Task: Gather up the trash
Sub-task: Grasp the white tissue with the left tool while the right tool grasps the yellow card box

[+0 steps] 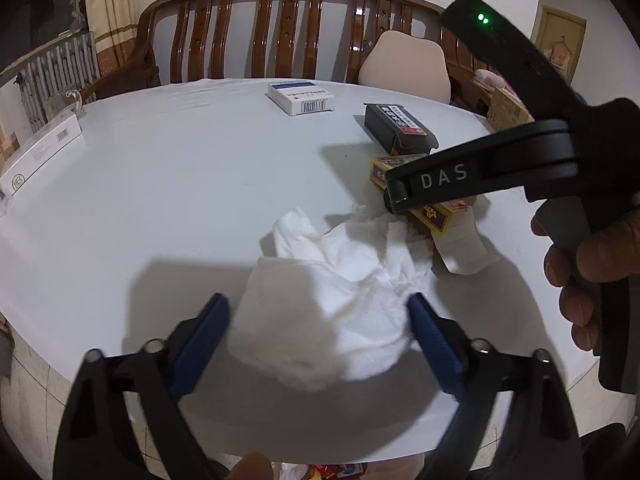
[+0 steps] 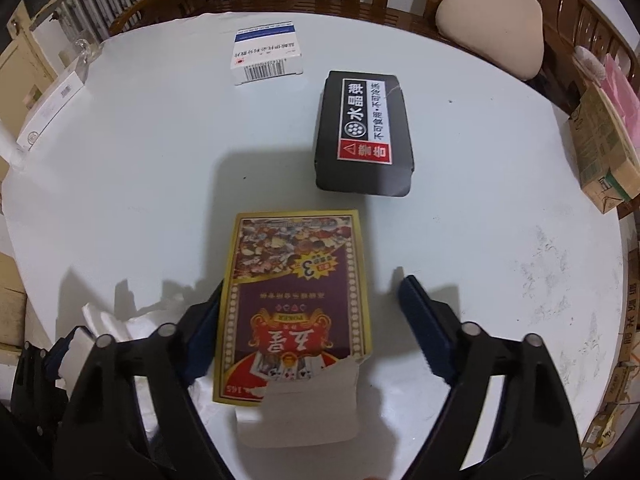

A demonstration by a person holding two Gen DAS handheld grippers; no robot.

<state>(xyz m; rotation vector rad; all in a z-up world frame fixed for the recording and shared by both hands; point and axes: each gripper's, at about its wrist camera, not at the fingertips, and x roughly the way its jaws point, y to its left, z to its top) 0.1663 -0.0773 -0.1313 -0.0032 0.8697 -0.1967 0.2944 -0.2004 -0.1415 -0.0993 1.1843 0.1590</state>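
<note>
A crumpled white tissue (image 1: 332, 300) lies near the front edge of the round white table (image 1: 160, 200). My left gripper (image 1: 318, 300) straddles it, and its blue fingers flank the tissue without visibly squeezing it. A yellow playing-card box (image 2: 296, 304) with a torn open flap lies flat just right of the tissue (image 2: 108, 320). My right gripper (image 2: 312, 286) points steeply down over it. Its left finger touches the box's left edge, and its right finger stands clear of the box. In the left wrist view this card box (image 1: 436, 216) is partly hidden behind the right gripper's black body.
A black box (image 2: 364, 136) with a red warning label lies just beyond the card box. A white and blue medicine box (image 2: 266, 56) sits at the far side. A long white box (image 1: 40, 152) lies at the table's left edge. A wooden bench (image 1: 280, 20), a beige cushion (image 2: 492, 20) and a cardboard carton (image 2: 604, 152) ring the table.
</note>
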